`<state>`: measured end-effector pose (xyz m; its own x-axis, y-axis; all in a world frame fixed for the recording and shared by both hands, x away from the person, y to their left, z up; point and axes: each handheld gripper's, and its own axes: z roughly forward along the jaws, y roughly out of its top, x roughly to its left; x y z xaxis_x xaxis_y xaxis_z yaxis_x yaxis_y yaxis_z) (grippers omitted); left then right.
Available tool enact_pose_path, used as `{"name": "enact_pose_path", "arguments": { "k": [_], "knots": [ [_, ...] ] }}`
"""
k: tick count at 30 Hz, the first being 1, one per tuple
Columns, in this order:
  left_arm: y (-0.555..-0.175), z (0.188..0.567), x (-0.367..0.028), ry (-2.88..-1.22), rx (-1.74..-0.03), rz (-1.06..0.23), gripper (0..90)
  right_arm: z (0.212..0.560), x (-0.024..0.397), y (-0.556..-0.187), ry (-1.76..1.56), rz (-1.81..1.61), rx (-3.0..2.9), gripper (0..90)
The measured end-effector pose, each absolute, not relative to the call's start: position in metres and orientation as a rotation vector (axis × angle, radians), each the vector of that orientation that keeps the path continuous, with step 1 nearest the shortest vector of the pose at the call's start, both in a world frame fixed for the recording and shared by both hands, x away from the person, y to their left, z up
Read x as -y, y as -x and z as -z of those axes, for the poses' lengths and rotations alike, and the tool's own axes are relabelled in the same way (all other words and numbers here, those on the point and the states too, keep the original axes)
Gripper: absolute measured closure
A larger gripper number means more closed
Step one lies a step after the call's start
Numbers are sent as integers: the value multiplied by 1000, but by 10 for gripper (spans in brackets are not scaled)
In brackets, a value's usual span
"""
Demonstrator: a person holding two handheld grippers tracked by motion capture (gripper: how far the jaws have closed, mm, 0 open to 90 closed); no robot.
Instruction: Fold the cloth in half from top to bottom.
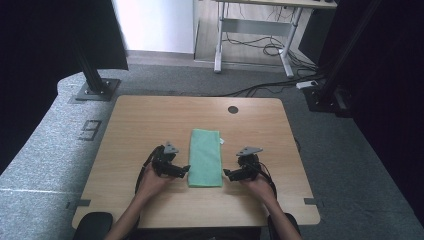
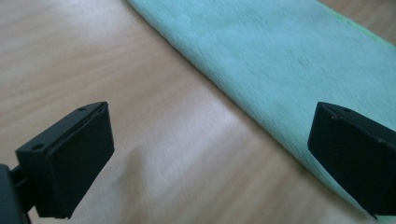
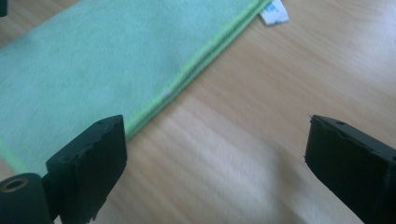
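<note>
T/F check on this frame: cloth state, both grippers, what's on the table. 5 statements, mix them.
1. The green cloth lies folded into a long strip on the table. True.
2. The left gripper is clamped on the cloth. False: its jaws stand wide apart over the cloth's edge, and nothing is pinched.
3. The right gripper is open, with bare wood between its jaws. True.
4. A white tag sticks out at one corner of the cloth. True.
5. Both grippers sit on the same side of the cloth. False: in the high view one flanks each long side.
</note>
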<state>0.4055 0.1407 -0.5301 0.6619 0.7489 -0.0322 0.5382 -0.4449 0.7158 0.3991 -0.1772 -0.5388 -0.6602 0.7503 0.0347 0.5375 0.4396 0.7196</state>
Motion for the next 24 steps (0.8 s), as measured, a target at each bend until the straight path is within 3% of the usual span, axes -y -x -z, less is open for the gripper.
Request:
{"name": "enact_pose_path", "arguments": {
  "k": [12, 24],
  "knots": [
    [-445, 539, -122, -2147, -1050, -430, 11, 535, 141, -419, -1044, -1018, -2423, 61],
    [-448, 548, -117, -2189, -1073, -461, 32, 547, 141, -422, -1045, -953, -2450, 61]
  ]
}}
